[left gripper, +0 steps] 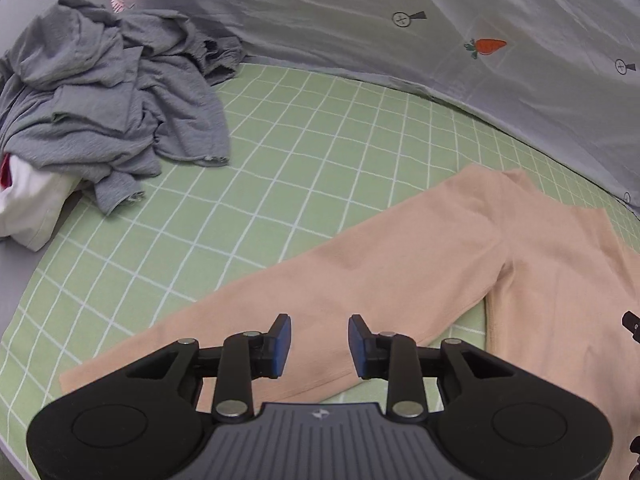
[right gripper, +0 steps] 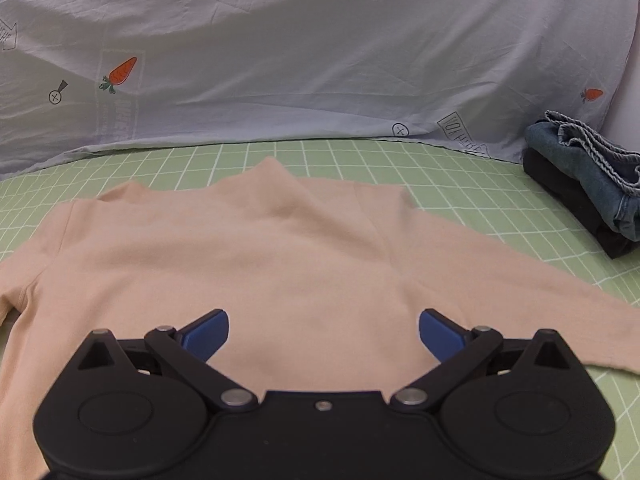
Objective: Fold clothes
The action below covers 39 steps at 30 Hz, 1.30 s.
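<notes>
A peach long-sleeved top (right gripper: 248,256) lies spread flat on the green checked sheet (left gripper: 280,152) of the bed, collar toward the pale blue carrot-print quilt (right gripper: 320,60). The left tool (left gripper: 319,344) hovers over one stretched-out sleeve (left gripper: 320,280), its blue pads parted a little with nothing between them. The right tool (right gripper: 324,334) sits over the body of the top, spread wide and empty. A crumpled grey garment (left gripper: 108,92) is heaped at the far left on something white (left gripper: 32,204). Folded jeans (right gripper: 592,176) are stacked at the right.
</notes>
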Available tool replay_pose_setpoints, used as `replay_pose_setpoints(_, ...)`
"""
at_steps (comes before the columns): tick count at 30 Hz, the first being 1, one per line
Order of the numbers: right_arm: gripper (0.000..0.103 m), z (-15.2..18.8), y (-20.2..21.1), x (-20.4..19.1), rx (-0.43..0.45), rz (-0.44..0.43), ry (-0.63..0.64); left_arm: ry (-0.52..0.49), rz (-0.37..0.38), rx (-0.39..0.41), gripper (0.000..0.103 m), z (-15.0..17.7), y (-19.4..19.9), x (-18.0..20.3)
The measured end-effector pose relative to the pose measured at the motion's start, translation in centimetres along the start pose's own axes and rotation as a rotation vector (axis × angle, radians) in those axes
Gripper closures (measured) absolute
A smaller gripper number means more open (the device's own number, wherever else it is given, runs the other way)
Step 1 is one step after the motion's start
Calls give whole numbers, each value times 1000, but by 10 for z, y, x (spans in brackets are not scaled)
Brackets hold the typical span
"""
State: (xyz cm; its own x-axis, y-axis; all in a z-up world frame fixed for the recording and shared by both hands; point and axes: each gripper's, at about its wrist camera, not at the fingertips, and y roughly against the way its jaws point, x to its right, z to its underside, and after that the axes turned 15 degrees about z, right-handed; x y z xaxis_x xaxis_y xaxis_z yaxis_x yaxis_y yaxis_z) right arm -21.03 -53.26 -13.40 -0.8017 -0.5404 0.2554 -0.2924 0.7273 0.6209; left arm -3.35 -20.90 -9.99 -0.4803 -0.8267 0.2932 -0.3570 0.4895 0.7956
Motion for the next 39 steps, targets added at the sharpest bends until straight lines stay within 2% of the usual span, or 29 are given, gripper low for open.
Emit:
replay_pose_setpoints(2, 10, -19, -21, 7, 8, -3, 33, -46, 51, -6, 69, -17, -26, 24)
replay_pose_setpoints(4, 27, -39, -41, 10, 19, -14, 73, -102, 111, -24, 69, -37, -54, 47)
replay_pose_setpoints(7, 36, -67, -78, 7, 33, -68, 132, -231, 149, -38, 67, -63, -94, 80)
replay_pose_setpoints(10, 37, -85, -112, 6, 18, -131, 147, -337, 132, -38, 60, -87, -135, 111)
replay_pose_setpoints(13, 39, -91, -134, 8, -15, -183, 135, -361, 149, -53, 60, -106, -169, 121)
replay_pose_setpoints(16, 40, -91, -144, 15, -47, -221, 99, -401, 175, -93, 60, -108, -194, 127)
replay_pose_setpoints(18, 46, -90, -147, 17, -47, -243, 88, -446, 168, -98, 61, -106, -202, 129)
replay_pose_setpoints(19, 53, -88, -148, 18, -46, -254, 83, -466, 167, -94, 61, -104, -204, 130)
replay_pose_setpoints(20, 66, -87, -149, 19, -44, -265, 78, -481, 172, -87, 64, -104, -203, 131)
replay_pose_setpoints(22, 93, -85, -147, 17, -14, -254, 99, -486, 168, -73, 93, -104, -204, 131)
replay_pose_setpoints(23, 96, -85, -146, 15, 0, -248, 118, -483, 163, -66, 98, -105, -205, 131)
replay_pose_setpoints(26, 98, -85, -150, 12, 37, -199, 139, -474, 149, -46, 99, -108, -206, 132)
replay_pose_setpoints(31, 96, -92, -166, 19, 6, -163, 28, -397, 116, -20, 98, -119, -207, 133)
replay_pose_setpoints(33, 85, -96, -163, 16, -10, -123, 44, -328, 119, -3, 93, -124, -198, 130)
replay_pose_setpoints(35, 48, -97, -148, 19, 3, -90, 28, -276, 129, 31, 91, -125, -180, 123)
replay_pose_setpoints(36, 38, -96, -137, 21, 17, -82, 8, -254, 135, 53, 80, -124, -168, 120)
replay_pose_setpoints(37, 20, -93, -124, 23, 29, -86, -4, -239, 135, 70, 67, -122, -155, 116)
replay_pose_setpoints(38, 8, -90, -112, 25, 40, -94, -14, -235, 126, 81, 61, -117, -141, 111)
replay_pose_setpoints(39, 5, -84, -97, 25, 45, -107, -16, -229, 115, 89, 48, -113, -127, 105)
